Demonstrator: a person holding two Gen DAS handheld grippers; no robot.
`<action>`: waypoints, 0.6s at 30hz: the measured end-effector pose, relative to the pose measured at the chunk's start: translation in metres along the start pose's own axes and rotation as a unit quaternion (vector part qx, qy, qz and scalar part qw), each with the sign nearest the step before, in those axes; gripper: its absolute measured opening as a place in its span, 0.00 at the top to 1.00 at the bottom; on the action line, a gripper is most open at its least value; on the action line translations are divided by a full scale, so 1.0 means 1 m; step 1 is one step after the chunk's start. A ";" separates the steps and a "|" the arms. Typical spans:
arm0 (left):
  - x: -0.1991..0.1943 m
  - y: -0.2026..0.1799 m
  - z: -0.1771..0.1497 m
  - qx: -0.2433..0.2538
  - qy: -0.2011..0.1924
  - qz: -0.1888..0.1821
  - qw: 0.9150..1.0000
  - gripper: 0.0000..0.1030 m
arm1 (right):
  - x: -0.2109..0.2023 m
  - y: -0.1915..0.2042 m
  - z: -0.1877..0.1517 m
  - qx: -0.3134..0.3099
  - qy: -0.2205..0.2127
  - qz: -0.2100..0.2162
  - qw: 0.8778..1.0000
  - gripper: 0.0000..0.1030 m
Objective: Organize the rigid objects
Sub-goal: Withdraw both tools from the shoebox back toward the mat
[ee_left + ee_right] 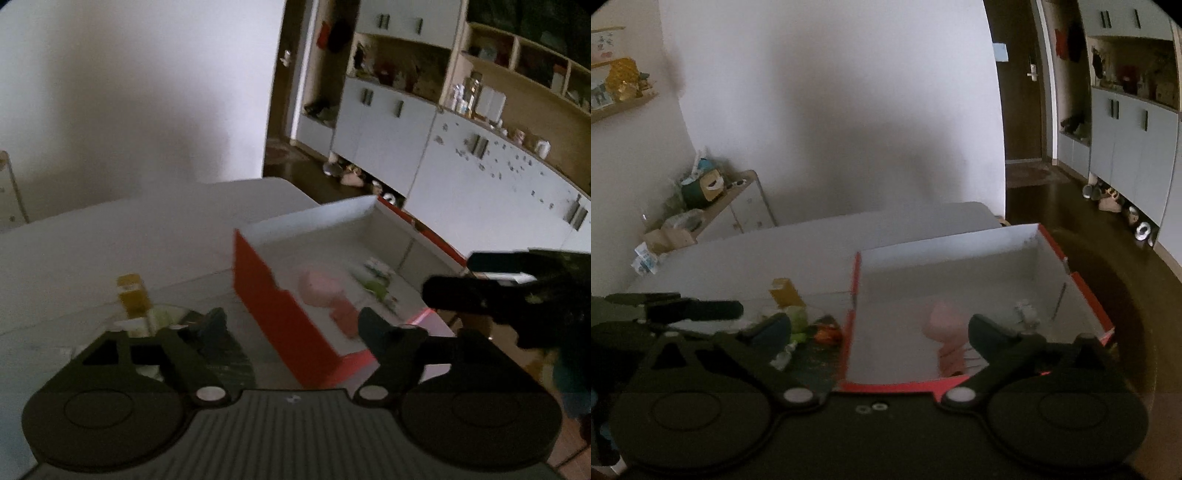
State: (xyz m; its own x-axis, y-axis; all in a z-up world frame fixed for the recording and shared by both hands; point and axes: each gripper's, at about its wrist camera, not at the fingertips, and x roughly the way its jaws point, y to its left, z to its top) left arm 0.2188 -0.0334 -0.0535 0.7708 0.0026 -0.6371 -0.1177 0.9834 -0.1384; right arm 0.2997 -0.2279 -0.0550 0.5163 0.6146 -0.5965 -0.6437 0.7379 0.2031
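- The red box (960, 295), open-topped with white inner walls, is sitting on the white table (775, 243) and is serving here as the landmark.
- The left gripper (291, 325) is hovering over the box's near left corner, its tongs spread wide apart and holding nothing; one fingertip (214, 321) is lying outside the box's red wall, the other over the box's floor.
- The right gripper (882, 328) is hanging over the box's near edge, its tongs likewise parted and empty, one finger outside the box's left wall, the other inside it.
- A pink object (945, 332), blurred, is lying on the box's floor near the front edge.
- A small pale item (1027, 314) is resting inside the box toward its right wall; its kind cannot be told.
- In the left wrist view, a green-and-white object (376, 284) is lying inside the box beyond the pink one.
- A yellow-brown block (786, 293) is standing upright on the table just left of the box.
- A light green item (798, 321) and an orange piece (825, 334) are lying beside the box's left wall, on a dark patch of the table.
- White cabinets (424, 147) are standing well behind the box.
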 end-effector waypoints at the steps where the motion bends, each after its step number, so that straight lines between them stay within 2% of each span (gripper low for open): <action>1: -0.003 0.006 -0.001 -0.004 -0.004 0.002 1.000 0.19 | 0.000 0.006 -0.002 0.000 -0.002 -0.002 1.000 0.00; 5: -0.009 0.031 -0.007 -0.018 -0.002 0.007 1.000 0.19 | 0.003 0.026 -0.010 0.007 -0.003 0.000 1.000 0.00; 18: -0.007 0.128 -0.027 -0.053 -0.008 0.080 0.995 0.19 | 0.032 0.089 -0.035 0.000 0.027 0.013 1.000 0.00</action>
State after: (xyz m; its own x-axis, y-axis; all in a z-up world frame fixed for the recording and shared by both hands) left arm 0.1810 0.0880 -0.0872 0.7463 0.1619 -0.6456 -0.3047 0.9454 -0.1152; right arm 0.2392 -0.1524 -0.0828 0.4679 0.6169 -0.6328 -0.6565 0.7220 0.2184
